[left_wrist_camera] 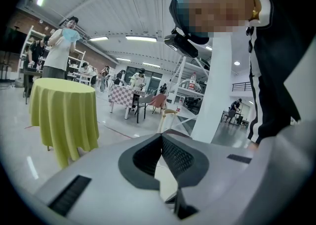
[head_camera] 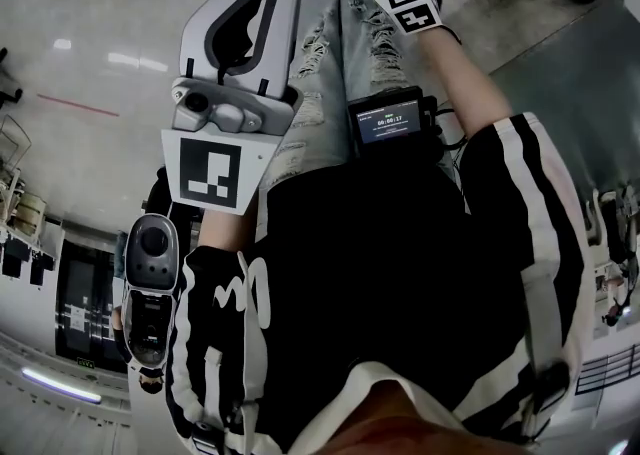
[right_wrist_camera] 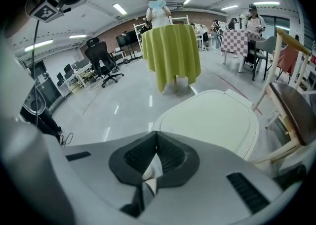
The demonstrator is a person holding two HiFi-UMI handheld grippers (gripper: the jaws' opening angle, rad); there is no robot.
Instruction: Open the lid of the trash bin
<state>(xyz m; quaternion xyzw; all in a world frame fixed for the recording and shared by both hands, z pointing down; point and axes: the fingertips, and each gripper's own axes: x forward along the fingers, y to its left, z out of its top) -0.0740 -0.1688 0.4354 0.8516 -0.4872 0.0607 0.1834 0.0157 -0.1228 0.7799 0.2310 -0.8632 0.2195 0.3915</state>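
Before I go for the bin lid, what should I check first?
1. Trash bin lid in the right gripper view: ok.
2. Lid down flat, nothing lying on it: ok.
3. Right gripper open for a grip: not ok, jaw tips together, empty.
4. Left gripper ready: not ok, jaws together, bin not in its view.
5. Room beside the wooden chair: cannot tell.

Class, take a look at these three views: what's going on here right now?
A person stands holding a gripper in each hand. The left gripper and the right gripper both have their jaws together and hold nothing. The right one points toward the trash bin's white lid, which looks closed, and neither gripper touches it. The opening has not yet begun.
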